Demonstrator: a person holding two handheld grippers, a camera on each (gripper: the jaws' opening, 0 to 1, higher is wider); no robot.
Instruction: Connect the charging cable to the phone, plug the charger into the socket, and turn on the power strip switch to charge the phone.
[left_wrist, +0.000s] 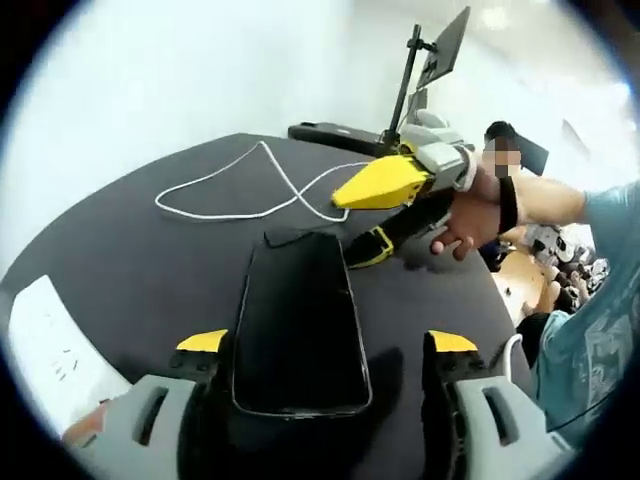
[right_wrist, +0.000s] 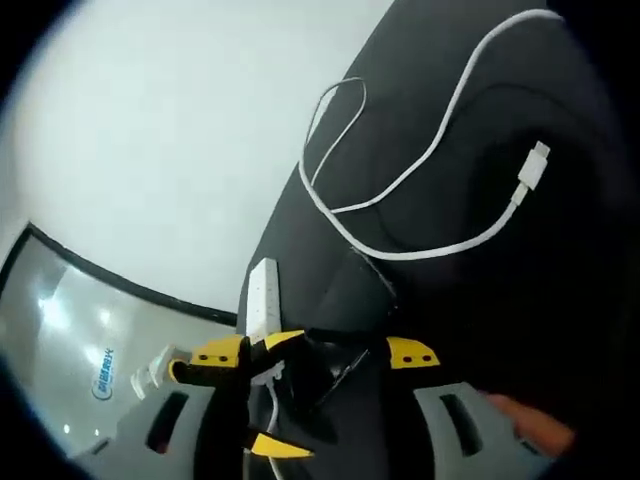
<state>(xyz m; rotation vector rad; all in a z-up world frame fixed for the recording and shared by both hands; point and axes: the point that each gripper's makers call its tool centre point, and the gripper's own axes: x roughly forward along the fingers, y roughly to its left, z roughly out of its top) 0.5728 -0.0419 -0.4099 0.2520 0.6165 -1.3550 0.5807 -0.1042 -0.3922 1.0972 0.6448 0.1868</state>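
A black phone (left_wrist: 300, 320) lies face up on the black table (left_wrist: 120, 270), between the jaws of my left gripper (left_wrist: 327, 342). The jaws stand wide apart, with a dark gap on the phone's right side. A white charging cable (left_wrist: 220, 195) loops across the table beyond the phone. My right gripper (left_wrist: 345, 230), held by a person's hand (left_wrist: 480, 215), hovers open at the phone's far end. In the right gripper view the cable (right_wrist: 400, 250) curls ahead and its plug (right_wrist: 535, 165) lies loose on the table. The right gripper (right_wrist: 315, 352) is open there too.
A white power strip (left_wrist: 50, 350) lies at the table's near left edge; in the right gripper view the strip (right_wrist: 262, 295) points away past the jaws. A monitor on a stand (left_wrist: 440, 45) and a flat black item (left_wrist: 330, 135) sit at the far edge.
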